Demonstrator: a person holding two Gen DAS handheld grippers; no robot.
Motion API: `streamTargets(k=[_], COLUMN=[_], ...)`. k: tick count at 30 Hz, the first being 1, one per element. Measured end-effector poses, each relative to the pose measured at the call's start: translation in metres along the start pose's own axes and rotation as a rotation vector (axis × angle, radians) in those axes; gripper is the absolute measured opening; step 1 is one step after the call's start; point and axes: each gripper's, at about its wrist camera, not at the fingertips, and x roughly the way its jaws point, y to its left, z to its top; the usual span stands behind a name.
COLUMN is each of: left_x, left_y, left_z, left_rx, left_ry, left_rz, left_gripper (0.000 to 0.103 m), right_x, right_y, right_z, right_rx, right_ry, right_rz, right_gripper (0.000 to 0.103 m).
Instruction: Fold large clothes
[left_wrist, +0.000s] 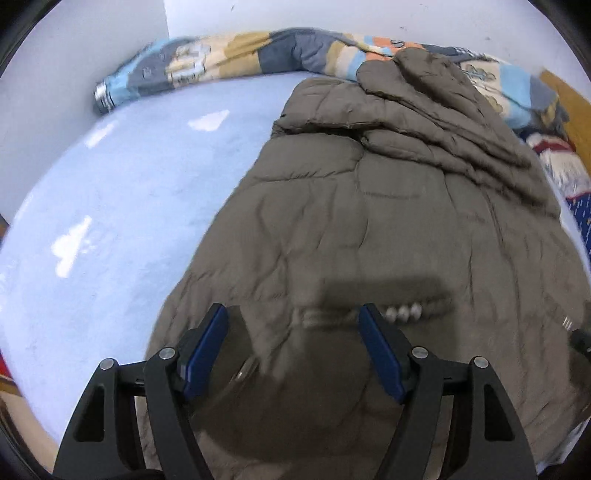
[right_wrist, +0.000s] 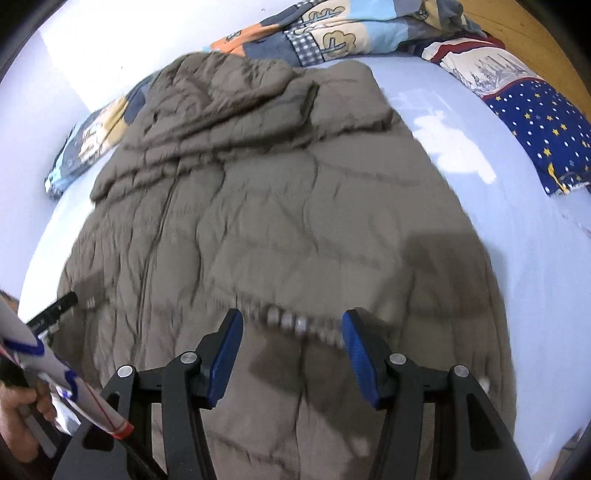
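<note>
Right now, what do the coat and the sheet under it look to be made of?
Coat: grey-brown quilted shell, probably padded nylon or polyester; stitched panels puff and crinkle, matte with a slight sheen. Sheet: pale blue smooth woven fabric, perhaps cotton; it lies flat, with bright patches that could be glare, so the finish is uncertain.

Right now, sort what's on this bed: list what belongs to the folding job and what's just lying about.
Part of the job:
- brown quilted jacket, spread flat, sleeves folded across its top
- left gripper, open above it
- right gripper, open above it

Lying about:
- patchwork cartoon quilt, bunched along the wall
- starry blue bedding
- light blue sheet underneath
</note>
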Motion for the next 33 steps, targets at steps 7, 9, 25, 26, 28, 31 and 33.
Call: streamTargets(k=[7, 9, 25, 26, 28, 31, 33], left_x=[-0.039, -0.042, -0.036, -0.034, -0.034, -0.033, -0.032], left_y=[-0.006, -0.005, -0.001, -0.002, -0.002, -0.003, -0.003], left_z=[-0.056, -0.069, -0.098, -0.098, -0.099, -0.099, -0.099], left_rx=[0.07, 0.078, 0.14, 0.14, 0.14, 0.135, 0.132], left_ry=[-0.157, -0.167, -0.171, -0.171, -0.173, -0.169, -0.17], left_rz=[0.047, 0.052, 0.056, 0.056, 0.057, 0.058, 0.057], left_gripper=[0.073, 0.073, 0.073, 0.073, 0.074, 0.075, 0.075], right_x=[-0.029, -0.032, -0.017, -0.016, -0.016, -0.015, -0.014], right_y=[0.027, 0.033, 0.046, 0.047, 0.047, 0.047, 0.046], right_z=[-0.058, -0.072, -0.11, -0.11, -0.111, -0.113, -0.113], right_rx=[-0.117, -0.134, -0.173, -0.173, -0.177, -0.183, -0.185], right_ry=[-0.082, -0.086, -0.063, -0.064, -0.067, -0.071, -0.074], right_rz=[-0.021, -0.015, -0.071, -0.073, -0.077, -0.081, -0.08], right_gripper=[0.06, 0.06, 0.062, 0.062, 0.062, 0.063, 0.063])
